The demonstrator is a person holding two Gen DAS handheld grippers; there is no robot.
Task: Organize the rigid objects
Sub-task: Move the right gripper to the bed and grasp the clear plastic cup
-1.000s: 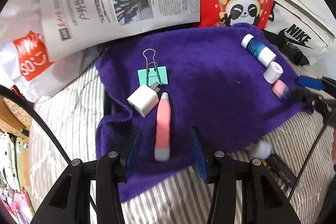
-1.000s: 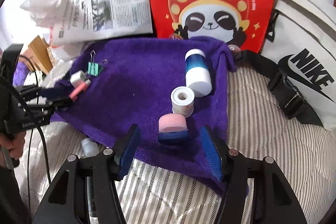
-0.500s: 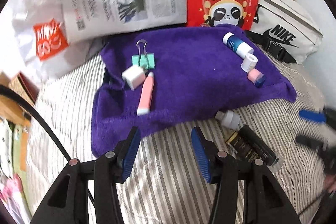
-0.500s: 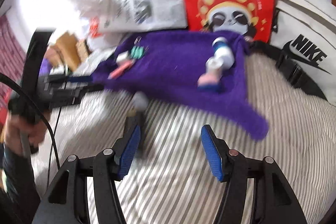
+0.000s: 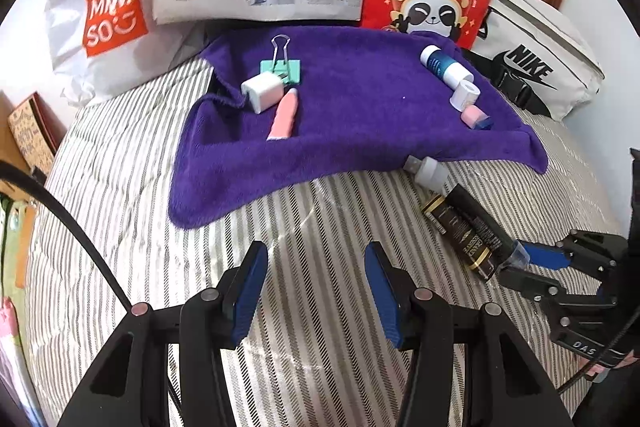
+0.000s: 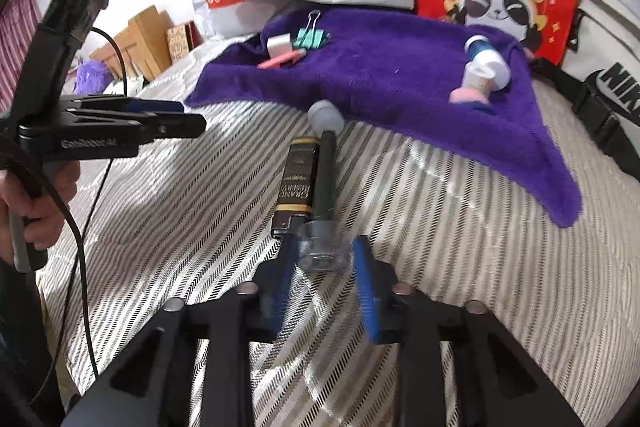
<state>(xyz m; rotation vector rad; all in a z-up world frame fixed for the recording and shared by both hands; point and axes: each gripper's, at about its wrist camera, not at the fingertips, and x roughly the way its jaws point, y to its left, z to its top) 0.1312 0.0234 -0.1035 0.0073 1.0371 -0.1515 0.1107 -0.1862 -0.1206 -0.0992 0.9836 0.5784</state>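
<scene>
The right gripper [image 6: 325, 267] has its 2 fingers around the clear cap of a dark pen [image 6: 325, 183], not visibly clamped; the left gripper [image 5: 316, 287] hangs apart, empty. On the striped bed [image 6: 460, 247], beside the purple towel [image 6: 400, 67], the pen lies against a black lighter [image 6: 296, 187]. It looks light, stiff and slick; the cap may slip off, so the barrel seems safer.

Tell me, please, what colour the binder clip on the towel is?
The binder clip is mint green with silver wire handles, clearest in the left wrist view.
</scene>
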